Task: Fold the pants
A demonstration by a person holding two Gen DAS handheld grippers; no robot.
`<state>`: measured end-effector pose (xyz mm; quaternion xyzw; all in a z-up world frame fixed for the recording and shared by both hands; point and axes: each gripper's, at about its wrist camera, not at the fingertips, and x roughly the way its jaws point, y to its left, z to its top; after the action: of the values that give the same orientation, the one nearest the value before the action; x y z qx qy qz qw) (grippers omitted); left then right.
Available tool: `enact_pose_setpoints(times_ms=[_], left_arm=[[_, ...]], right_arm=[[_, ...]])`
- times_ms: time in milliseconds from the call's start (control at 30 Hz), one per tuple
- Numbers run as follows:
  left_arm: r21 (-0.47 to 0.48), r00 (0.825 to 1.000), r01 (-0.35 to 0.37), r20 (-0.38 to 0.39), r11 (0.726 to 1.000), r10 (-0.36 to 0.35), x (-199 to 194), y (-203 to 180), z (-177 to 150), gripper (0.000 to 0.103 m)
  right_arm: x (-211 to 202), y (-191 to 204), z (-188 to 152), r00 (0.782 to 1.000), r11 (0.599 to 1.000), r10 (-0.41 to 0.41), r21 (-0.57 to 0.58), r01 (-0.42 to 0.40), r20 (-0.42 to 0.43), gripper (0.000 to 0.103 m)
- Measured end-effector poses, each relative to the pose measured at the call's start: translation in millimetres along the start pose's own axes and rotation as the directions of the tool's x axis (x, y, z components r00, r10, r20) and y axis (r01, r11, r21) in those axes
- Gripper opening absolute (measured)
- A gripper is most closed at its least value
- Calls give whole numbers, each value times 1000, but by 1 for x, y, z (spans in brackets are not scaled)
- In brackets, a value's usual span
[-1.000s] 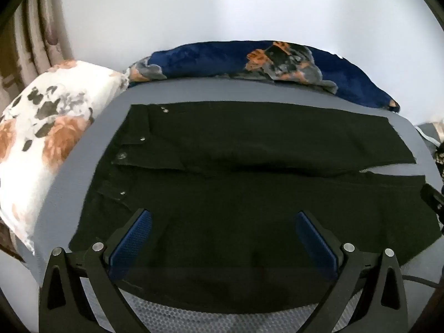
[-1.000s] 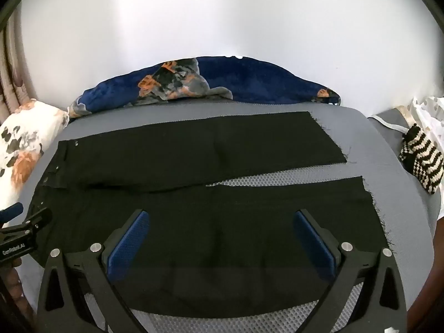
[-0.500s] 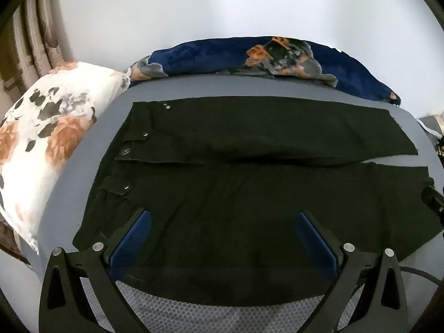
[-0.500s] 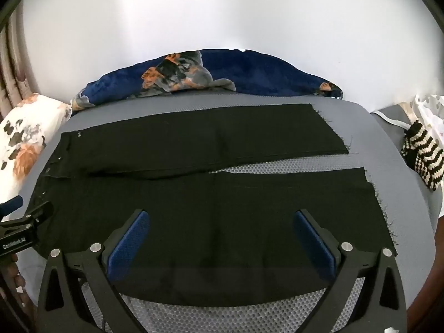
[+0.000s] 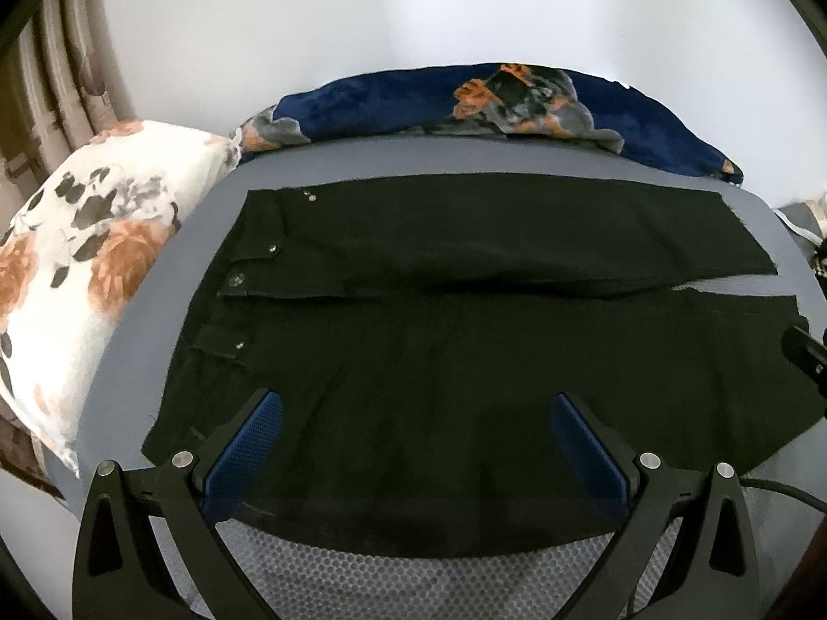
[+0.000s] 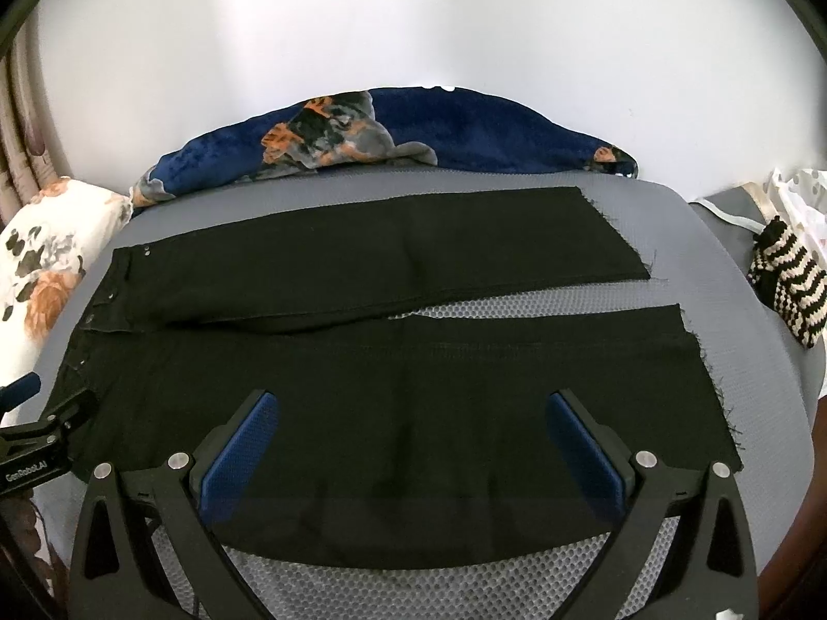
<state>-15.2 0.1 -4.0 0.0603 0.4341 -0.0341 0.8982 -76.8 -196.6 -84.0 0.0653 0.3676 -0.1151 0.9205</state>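
Pants (image 5: 465, 341) of black, jeans-like cloth lie spread flat on the grey mesh bed (image 6: 723, 268), waistband to the left by the floral pillow (image 5: 88, 258), both legs running right with frayed cut hems and a narrow wedge of bed showing between them toward the right. The cloth looks soft but fairly thick — it should drape and crease readily, hold a fold without springing back, and be light enough to lift by an edge, though the raw hems may snag or shed threads. Sensible places to take hold, in my judgement, are the near edge of the near leg: by the waistband corner at the left for the left gripper (image 5: 413, 439), and by the hem corner at the right for the right gripper (image 6: 413, 436), so the near leg can be carried over onto the far one. Both grippers hover above the near leg with their blue pads wide apart, holding nothing. A dark blue floral blanket (image 6: 465, 134) sits bunched along the far side, and a striped knit item (image 6: 791, 284) lies at the far right. Compared with the frames a second ago the pants have not shifted — only the cameras have drawn back slightly, so more of the near bed shows beneath the fingers.
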Motion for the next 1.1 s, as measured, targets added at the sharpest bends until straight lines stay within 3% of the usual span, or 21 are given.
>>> enact_pose_setpoints(times_ms=[1100], left_arm=[[9,1000,8,19,1000,-8,-4,2,4,103]], right_arm=[[2,-3,-1,1000,1000,-23,15,23,0,103]])
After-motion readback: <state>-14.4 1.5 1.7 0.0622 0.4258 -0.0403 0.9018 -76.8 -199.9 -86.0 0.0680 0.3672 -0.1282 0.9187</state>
